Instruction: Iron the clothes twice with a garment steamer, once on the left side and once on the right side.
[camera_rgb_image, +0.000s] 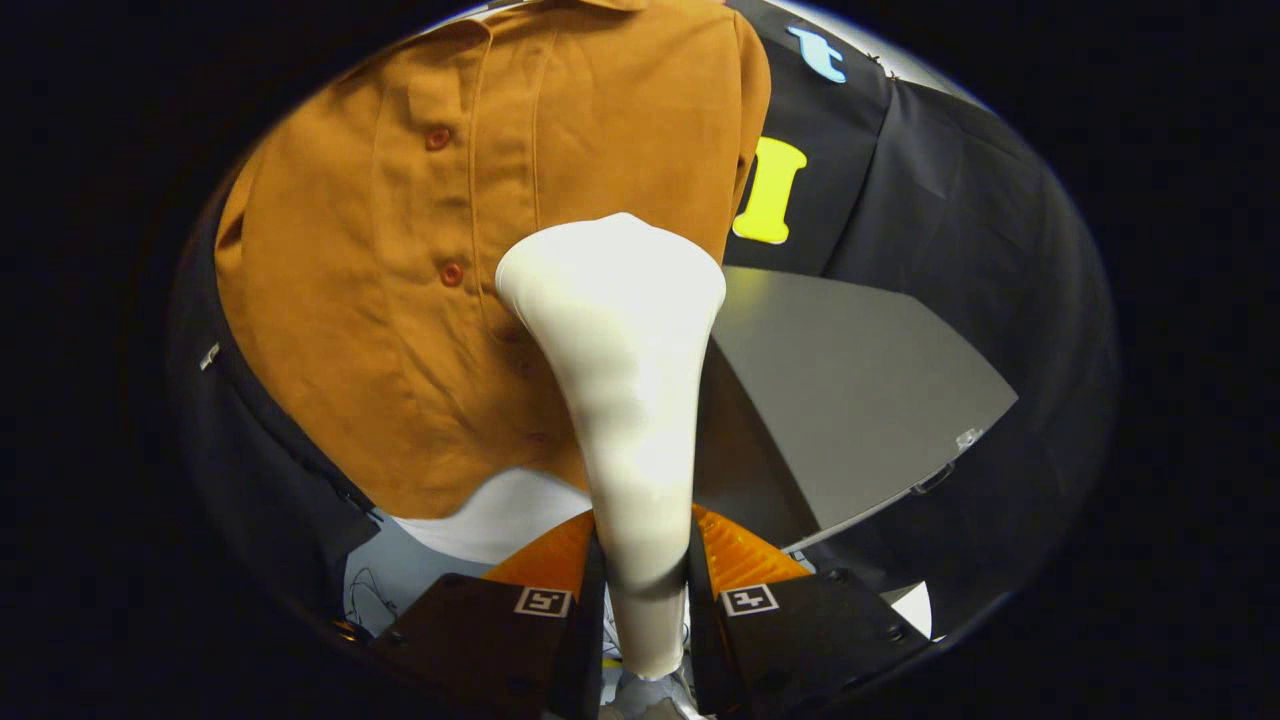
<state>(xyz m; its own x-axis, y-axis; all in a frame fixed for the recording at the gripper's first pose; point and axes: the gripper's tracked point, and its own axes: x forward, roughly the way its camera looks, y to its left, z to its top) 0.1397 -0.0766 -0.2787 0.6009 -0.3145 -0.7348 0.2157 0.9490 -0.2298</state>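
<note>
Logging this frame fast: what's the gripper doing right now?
Gripper: closed on the garment steamer, both fingers pressing its handle, head at the orange shirt.

The tool (640, 585) at the bottom of the frame is clamped on the handle of a white steamer (622, 400), both fingers pressing it. Its head lies against a brown buttoned shirt (400, 300) upper left. A grey desk (860, 400) sits right.

The smooth, slightly glossy white plastic steamer (625, 400) contrasts with the matt, soft-looking ochre cloth shirt (400, 300) with glossy buttons
</note>
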